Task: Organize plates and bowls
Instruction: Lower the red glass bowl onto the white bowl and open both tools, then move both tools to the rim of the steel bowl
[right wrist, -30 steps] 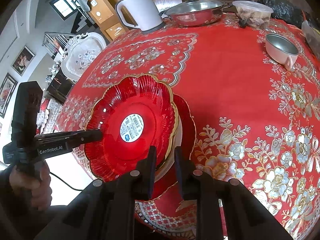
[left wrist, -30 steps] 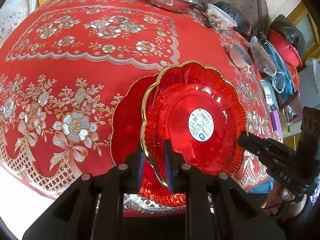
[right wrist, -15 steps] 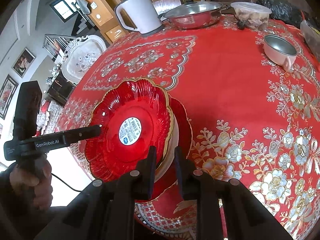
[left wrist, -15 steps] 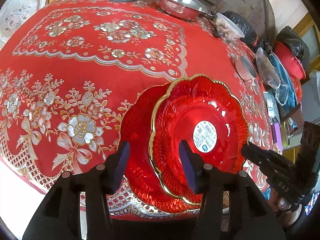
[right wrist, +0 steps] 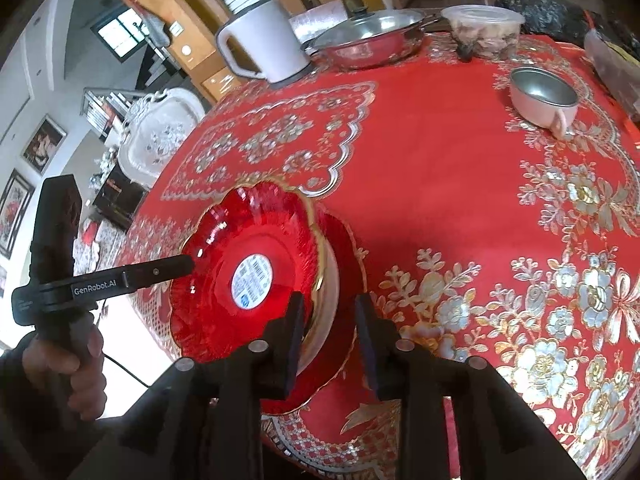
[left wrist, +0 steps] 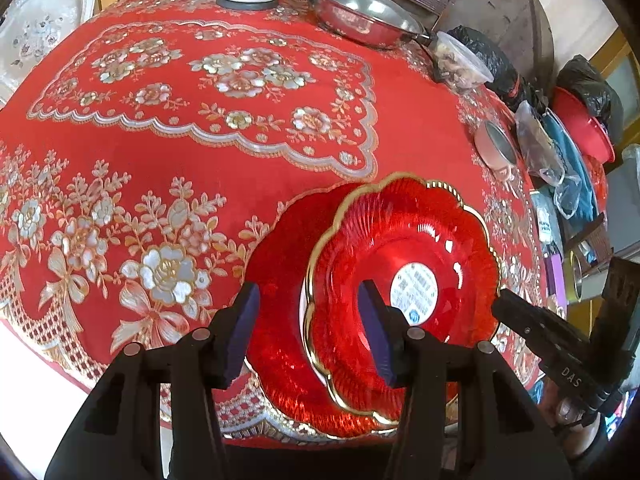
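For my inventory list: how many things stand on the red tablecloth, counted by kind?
Red plates: 2, stacked, something white between
White kettle: 1
Steel pan with lid: 1
Plastic tub: 1
Pink cup: 1
Total: 6

A glossy red scalloped plate [left wrist: 404, 280] with a gold rim and a white round sticker sits on a plainer red plate [left wrist: 280, 280]. Under them, the tablecloth [left wrist: 240, 152] is red with silver-and-gold flowers. Beyond the plates stands a white jug [right wrist: 262, 44].
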Motion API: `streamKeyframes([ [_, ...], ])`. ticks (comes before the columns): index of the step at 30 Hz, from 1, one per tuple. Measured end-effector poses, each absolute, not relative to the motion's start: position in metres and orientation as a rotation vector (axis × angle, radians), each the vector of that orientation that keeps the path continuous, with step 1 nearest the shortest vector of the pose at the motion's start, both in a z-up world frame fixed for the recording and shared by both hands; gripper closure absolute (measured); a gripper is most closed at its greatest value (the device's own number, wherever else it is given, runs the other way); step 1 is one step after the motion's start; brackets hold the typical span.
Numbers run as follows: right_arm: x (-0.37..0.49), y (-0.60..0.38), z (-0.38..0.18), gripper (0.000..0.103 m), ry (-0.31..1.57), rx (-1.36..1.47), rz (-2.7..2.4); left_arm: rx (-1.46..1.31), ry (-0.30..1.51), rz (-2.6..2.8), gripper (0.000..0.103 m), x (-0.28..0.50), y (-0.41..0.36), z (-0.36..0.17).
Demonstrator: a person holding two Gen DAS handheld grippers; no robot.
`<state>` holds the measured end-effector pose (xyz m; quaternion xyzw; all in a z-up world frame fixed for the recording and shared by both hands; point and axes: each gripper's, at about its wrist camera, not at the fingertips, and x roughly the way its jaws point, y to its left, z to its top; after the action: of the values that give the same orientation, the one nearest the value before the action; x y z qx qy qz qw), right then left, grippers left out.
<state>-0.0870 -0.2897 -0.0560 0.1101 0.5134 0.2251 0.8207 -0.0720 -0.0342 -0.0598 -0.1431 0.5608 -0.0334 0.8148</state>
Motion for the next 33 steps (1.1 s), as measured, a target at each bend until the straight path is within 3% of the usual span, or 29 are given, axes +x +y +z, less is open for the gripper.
streamKeyframes([
  [13, -0.083, -0.307, -0.026, 0.068, 1.034, 0.242, 0.28, -0.143, 1.072, -0.095, 0.053, -0.026, -0.028, -0.02],
  [23, -0.106, -0.334, -0.01, 0.055, 1.013, 0.298, 0.069, -0.139, 1.1, -0.155, 0.053, -0.011, -0.011, -0.032],
  [33, -0.129, -0.359, -0.011, 0.052, 1.027, 0.343, -0.046, -0.111, 1.126, -0.169, 0.053, 0.009, -0.01, -0.043],
])
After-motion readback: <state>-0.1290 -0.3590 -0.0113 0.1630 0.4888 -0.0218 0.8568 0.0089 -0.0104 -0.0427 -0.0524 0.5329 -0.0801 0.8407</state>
